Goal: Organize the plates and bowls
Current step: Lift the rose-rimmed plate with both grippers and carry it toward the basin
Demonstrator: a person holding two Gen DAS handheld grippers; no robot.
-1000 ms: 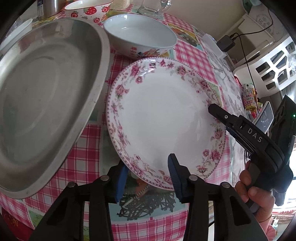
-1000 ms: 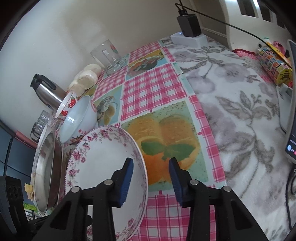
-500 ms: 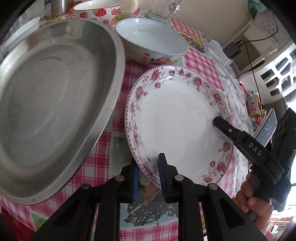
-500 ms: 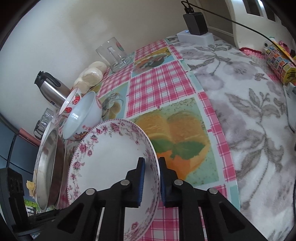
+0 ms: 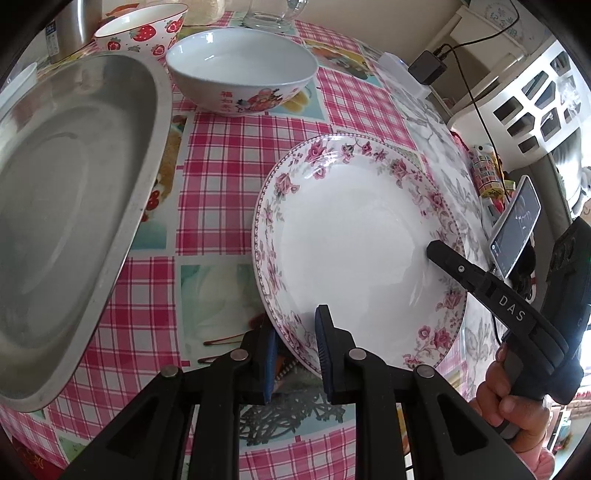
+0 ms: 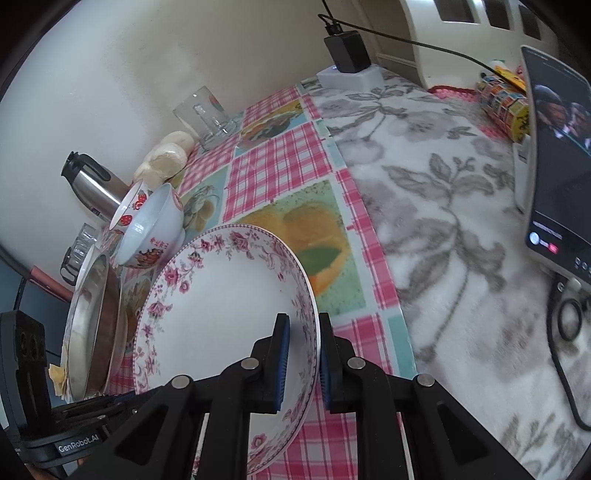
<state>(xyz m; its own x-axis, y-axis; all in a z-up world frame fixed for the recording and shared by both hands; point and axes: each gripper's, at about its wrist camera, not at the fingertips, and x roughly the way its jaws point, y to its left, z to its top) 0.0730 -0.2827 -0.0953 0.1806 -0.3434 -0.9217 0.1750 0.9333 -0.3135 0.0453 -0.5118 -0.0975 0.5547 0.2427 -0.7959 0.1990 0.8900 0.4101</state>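
Pink-flowered porcelain, the dinner plate (image 5: 354, 251) is tilted above the checked tablecloth (image 5: 221, 177), pinched at opposite rims: the left gripper (image 5: 295, 347) clamps its near edge, the right gripper (image 6: 301, 356) its other side. Toward the table's far edge sit a white bowl (image 5: 240, 70) and a strawberry bowl (image 5: 142, 26), beside a steel tray (image 5: 66, 192).

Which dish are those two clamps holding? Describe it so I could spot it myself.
On the pink checked tablecloth, right of the steel tray and in front of the white bowl, is a plate. Only it has a pink rose border, and both grippers pinch its rim.
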